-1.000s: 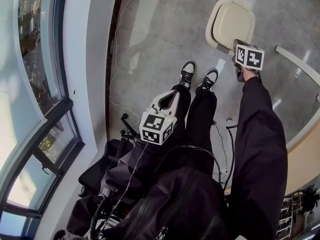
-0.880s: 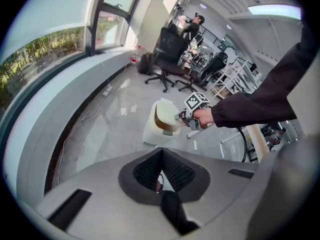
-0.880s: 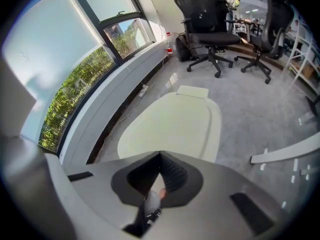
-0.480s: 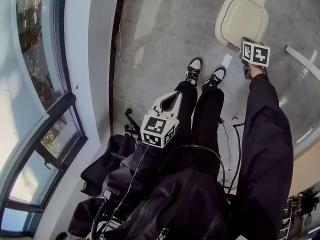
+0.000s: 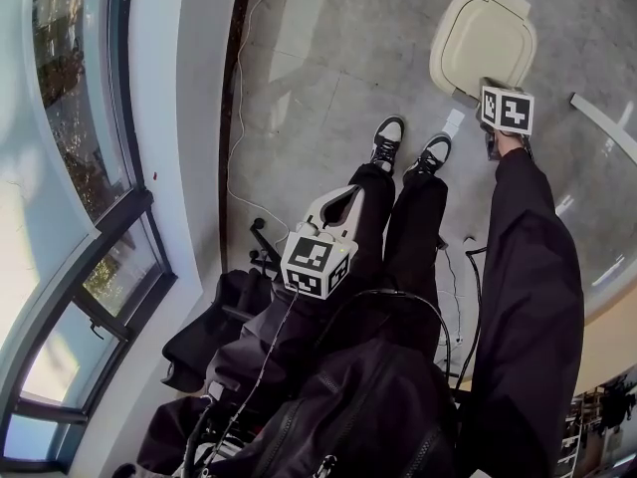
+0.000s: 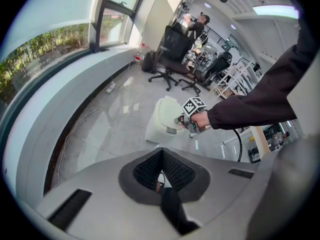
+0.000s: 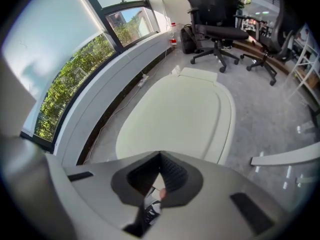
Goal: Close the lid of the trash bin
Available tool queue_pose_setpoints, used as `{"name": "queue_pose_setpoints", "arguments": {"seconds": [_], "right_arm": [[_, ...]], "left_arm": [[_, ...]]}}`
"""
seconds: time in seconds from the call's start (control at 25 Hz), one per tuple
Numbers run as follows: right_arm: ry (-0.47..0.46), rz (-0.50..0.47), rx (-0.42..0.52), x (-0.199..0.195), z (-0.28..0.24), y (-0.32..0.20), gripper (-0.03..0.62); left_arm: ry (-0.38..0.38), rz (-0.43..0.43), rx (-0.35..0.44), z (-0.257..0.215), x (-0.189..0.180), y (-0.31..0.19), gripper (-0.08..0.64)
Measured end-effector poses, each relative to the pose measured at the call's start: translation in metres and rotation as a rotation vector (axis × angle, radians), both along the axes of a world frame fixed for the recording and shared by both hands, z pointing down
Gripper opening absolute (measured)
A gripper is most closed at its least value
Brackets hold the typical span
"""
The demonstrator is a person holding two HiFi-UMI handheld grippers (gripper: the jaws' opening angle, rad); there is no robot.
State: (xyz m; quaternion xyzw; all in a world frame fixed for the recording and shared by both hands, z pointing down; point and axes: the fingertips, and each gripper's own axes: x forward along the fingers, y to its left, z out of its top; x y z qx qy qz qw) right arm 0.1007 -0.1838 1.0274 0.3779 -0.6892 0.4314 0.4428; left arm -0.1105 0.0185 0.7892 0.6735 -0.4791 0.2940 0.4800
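The cream trash bin (image 5: 483, 38) stands on the grey floor ahead of the person's shoes, with its lid lying flat on top. My right gripper (image 5: 490, 96) hovers at the bin's near edge, just above the lid's front lip. In the right gripper view the lid (image 7: 180, 119) fills the middle, and the right gripper (image 7: 160, 159) is shut on nothing. My left gripper (image 5: 338, 195) is held low in front of the person's legs, well away from the bin, and the left gripper (image 6: 160, 156) is also shut on nothing. The left gripper view shows the bin (image 6: 161, 118) with the right gripper (image 6: 182, 120) at it.
A curved window wall (image 5: 90, 167) runs along the left, with a cable (image 5: 231, 118) on the floor beside it. A white curved desk edge (image 5: 607, 118) lies to the right. Black office chairs (image 7: 215, 26) stand beyond the bin. Black bags (image 5: 214, 327) sit by the person's feet.
The head view has shifted a little, so the bin sits further right in the picture. My right gripper stays at the bin's front edge. The left gripper has barely moved.
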Motion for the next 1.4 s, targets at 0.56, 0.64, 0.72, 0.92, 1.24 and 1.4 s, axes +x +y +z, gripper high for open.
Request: {"name": "queue_pose_setpoints", "arguments": {"seconds": [0.56,0.64,0.72,0.92,1.24,1.4], "right_arm": [[-0.055,0.101,0.101,0.014,-0.060,-0.002,0.005],[-0.074,0.134,0.125,0.020,-0.090,0.004,0.005],[-0.084,0.140,0.157,0.026,-0.120,0.012,0.005],[-0.087,0.106,0.312,0.041,-0.210,0.006,0.005],[-0.181,0.220,0.615,0.050,-0.423,0.033,0.005],[-0.166,0.165,0.753,0.039,-0.516,0.069,0.005]], "left_arm": [[0.008,0.024,0.083,-0.028,0.007,-0.023,0.000],[0.016,0.043,0.115,-0.047,0.015,-0.030,0.000],[0.016,0.070,0.148,-0.066,0.024,-0.035,0.000],[0.015,0.130,0.272,-0.115,0.047,-0.060,0.000],[0.047,0.190,0.524,-0.243,0.083,-0.098,0.000],[0.082,0.211,0.641,-0.317,0.105,-0.106,0.000]]}}
